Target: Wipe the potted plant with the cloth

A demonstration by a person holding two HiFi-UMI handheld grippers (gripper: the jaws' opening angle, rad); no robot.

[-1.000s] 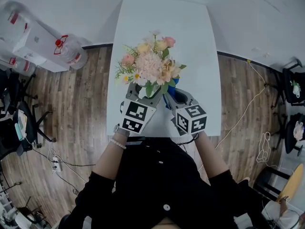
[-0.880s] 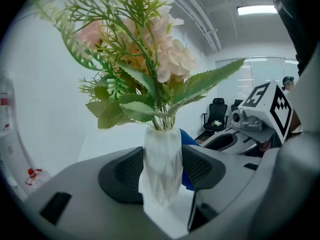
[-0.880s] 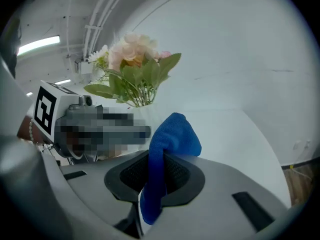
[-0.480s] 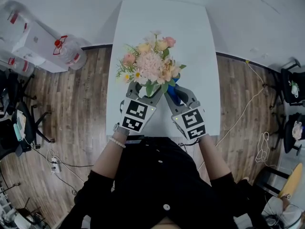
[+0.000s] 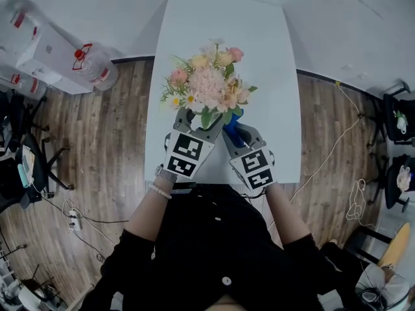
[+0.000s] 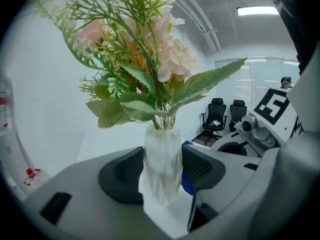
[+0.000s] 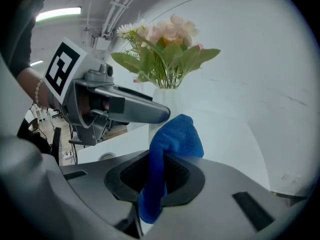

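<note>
A white table [image 5: 259, 70] is seen from above, and the potted plant stands upright near the middle of its near half. The plant consists of a white ribbed vase [image 6: 162, 169] filled with pink, peach and white flowers [image 5: 207, 86] and green leaves [image 6: 212, 81]. The left gripper [image 5: 200, 123] is held low at the near left side of the plant. Its two dark ribbed pads [image 6: 127, 169] are clamped on the vase, one against each side of the lower body. The right gripper [image 5: 237, 133] is held just beside it, at the near right side of the plant. Its jaws are closed on a blue cloth [image 7: 175, 134]. The cloth is pinched in a fold, so that one end stands up above the pads and the other hangs below them. The raised end of the cloth lies close to the lower right side of the vase, next to the left gripper's right pad; it appears to brush the vase, but contact cannot be confirmed from any view. A wooden floor [image 5: 110, 135] surrounds the table, a large water bottle [image 5: 97, 67] lies on it at the left, and two black office chairs [image 6: 217, 116] stand in the background.
</note>
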